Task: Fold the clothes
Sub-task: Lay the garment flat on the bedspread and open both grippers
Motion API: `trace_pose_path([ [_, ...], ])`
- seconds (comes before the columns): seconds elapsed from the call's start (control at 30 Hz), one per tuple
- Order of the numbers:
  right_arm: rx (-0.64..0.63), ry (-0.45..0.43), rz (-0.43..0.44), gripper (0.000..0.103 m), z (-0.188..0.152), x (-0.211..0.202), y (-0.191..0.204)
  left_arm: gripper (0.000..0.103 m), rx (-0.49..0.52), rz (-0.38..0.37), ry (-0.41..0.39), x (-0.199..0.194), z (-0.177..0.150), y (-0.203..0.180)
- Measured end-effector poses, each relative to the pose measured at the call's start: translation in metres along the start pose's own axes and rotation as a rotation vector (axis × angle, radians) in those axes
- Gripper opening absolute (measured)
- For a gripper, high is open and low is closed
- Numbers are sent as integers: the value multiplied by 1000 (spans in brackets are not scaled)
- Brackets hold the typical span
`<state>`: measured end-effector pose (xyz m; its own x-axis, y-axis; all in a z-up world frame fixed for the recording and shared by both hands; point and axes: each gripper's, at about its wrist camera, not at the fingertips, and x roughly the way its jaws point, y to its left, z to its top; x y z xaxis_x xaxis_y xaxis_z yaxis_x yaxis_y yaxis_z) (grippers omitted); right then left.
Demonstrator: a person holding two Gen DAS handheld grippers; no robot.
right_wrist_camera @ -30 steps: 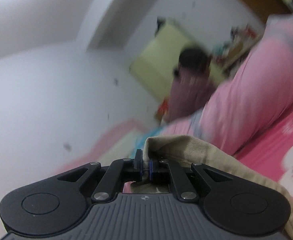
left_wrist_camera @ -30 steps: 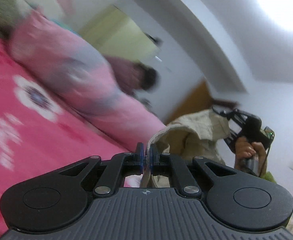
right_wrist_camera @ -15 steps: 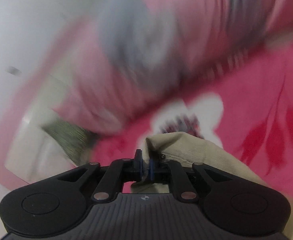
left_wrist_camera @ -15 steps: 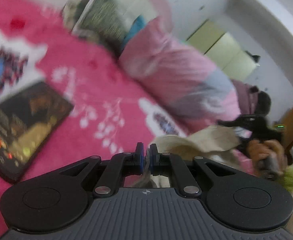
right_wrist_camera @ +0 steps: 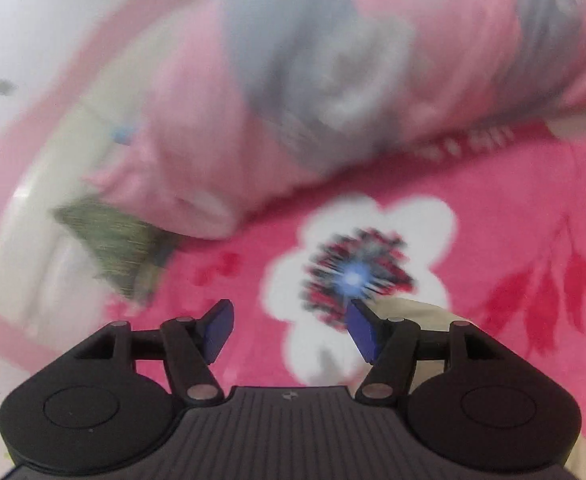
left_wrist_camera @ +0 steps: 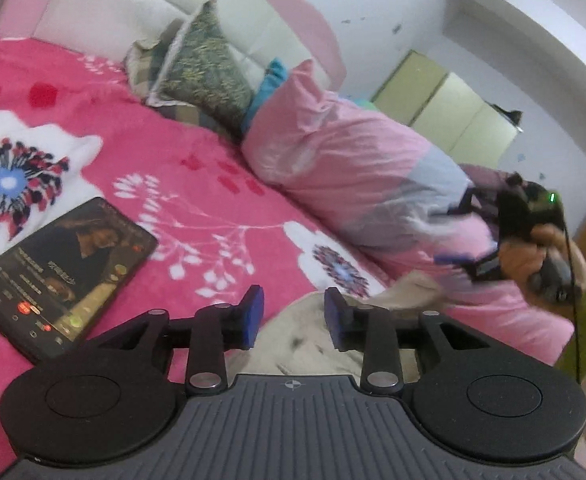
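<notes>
Both tools are caught with their jaws opening. In the left wrist view, the left tool [left_wrist_camera: 291,316] stands over the near end of the beige garment [left_wrist_camera: 309,344]; cloth is seen in the gap between the blue pads [left_wrist_camera: 253,312], but neither pad presses on it, so nothing is gripped. In the right wrist view, the right tool [right_wrist_camera: 289,330] is spread wider, and only the pink bedspread [right_wrist_camera: 513,208] shows between its fingers; a beige edge of the garment [right_wrist_camera: 421,308] lies just beyond the right-hand finger, outside the gap.

The garment is laid on the bed, stretched from below the left tool towards the right tool [left_wrist_camera: 469,256], which is seen at the right of the left wrist view, held in a hand [left_wrist_camera: 533,252]. Its long axis is therefore judged to run across from one tool to the other, alongside the rolled pink quilt [left_wrist_camera: 353,168] behind it. How flat the cloth lies cannot be told, since most of it is hidden or blurred.

The coming move is judged to turn on this: the left tool is directly over its end, while the right tool sits off to one side of its end and would have to be shifted towards the beige edge before a grip could be taken there. A dark tablet [left_wrist_camera: 61,276] lies well apart, at the left.
</notes>
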<state>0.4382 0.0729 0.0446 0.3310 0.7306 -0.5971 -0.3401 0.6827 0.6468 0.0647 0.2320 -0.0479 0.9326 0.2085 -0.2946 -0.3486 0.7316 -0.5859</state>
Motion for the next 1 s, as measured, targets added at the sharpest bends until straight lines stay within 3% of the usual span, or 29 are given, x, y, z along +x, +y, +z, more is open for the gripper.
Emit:
trace_pose_path([
  [0.1, 4, -54, 111, 65, -3, -36, 3, 34, 12, -40, 52, -4, -6, -5],
  [0.3, 17, -35, -44, 63, -43, -66, -43, 34, 71, -89, 142, -2, -20, -15],
  [0.43, 143, 65, -135, 59, -75, -50, -97, 34, 116, -61, 165, 13, -26, -19],
  [0.53, 207, 114, -134, 58, -83, -24, -116, 34, 109, -40, 179, 23, -27, -16],
  [0.63, 186, 61, -45, 56, -73, 0, -101, 33, 78, -25, 194, 31, -29, -9],
  [0.77, -41, 20, 73, 56, -62, 34, -35, 33, 40, -29, 183, 30, -29, -2],
  [0.9, -167, 48, 115, 56, -69, 56, -3, 33, 43, -21, 183, 29, -30, -3],
  [1.0, -262, 15, 100, 57, -73, 41, 6, 33, 29, -22, 179, 29, -30, -2],
])
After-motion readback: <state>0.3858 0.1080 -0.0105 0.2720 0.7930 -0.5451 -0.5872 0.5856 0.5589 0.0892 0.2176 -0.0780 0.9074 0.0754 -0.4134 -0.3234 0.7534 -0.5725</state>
